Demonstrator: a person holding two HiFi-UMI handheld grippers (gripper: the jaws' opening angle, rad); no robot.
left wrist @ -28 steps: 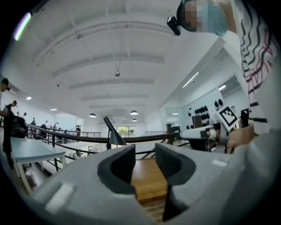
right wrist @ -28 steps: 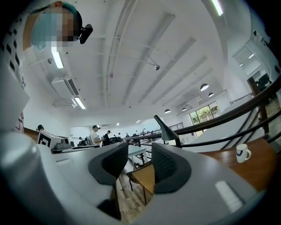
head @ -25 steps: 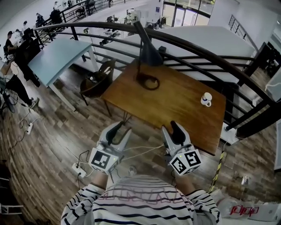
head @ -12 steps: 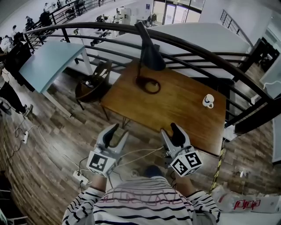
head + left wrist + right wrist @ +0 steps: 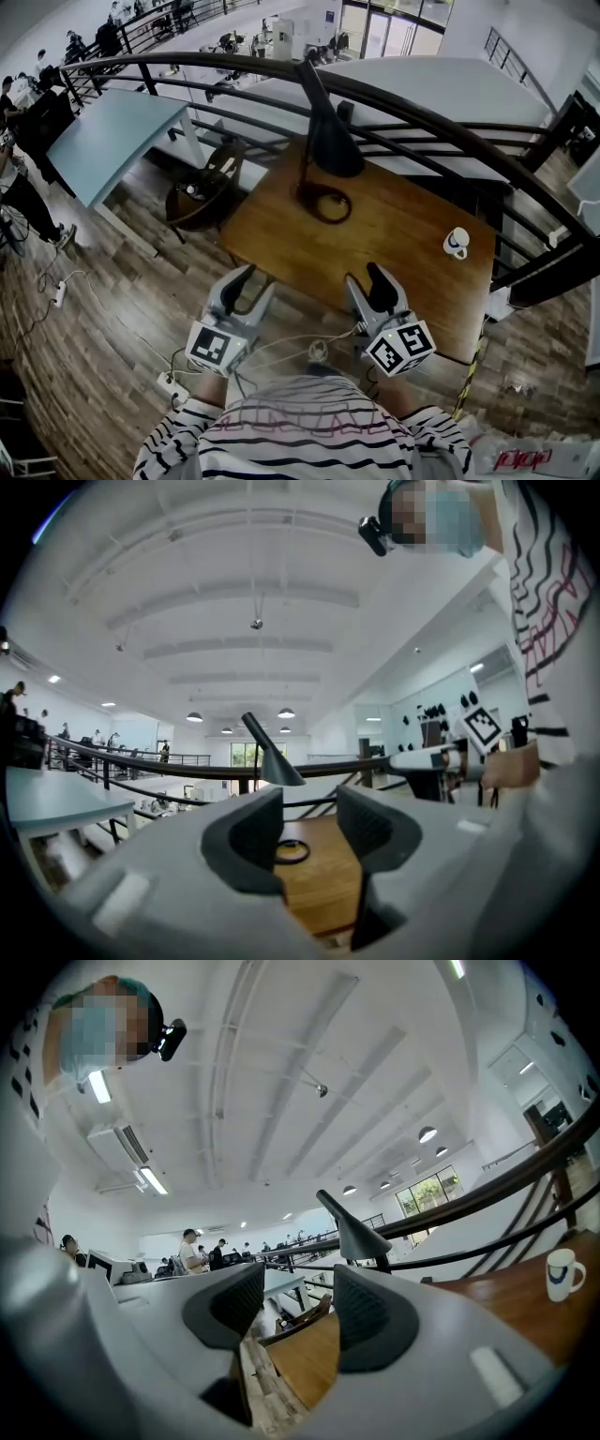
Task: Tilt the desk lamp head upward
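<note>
The left gripper (image 5: 251, 277) and the right gripper (image 5: 365, 276) hang side by side, released. Their jaws have just opened wider, with nothing between them. The black cone-headed desk lamp (image 5: 330, 141) stands well ahead of both claws, untouched, on the far side of the brown wooden table (image 5: 403, 246).

Only red print on a white bag (image 5: 561, 457), too blurred to read.

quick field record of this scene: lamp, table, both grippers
desk lamp: on wooden table, far side, head angled down, untouched
mug: table's right end
left hand-held gripper: open, jaws just been opening, nothing between, short of table
right hand-held gripper: open, jaws just been opening, nothing between, at table's near edge
</note>
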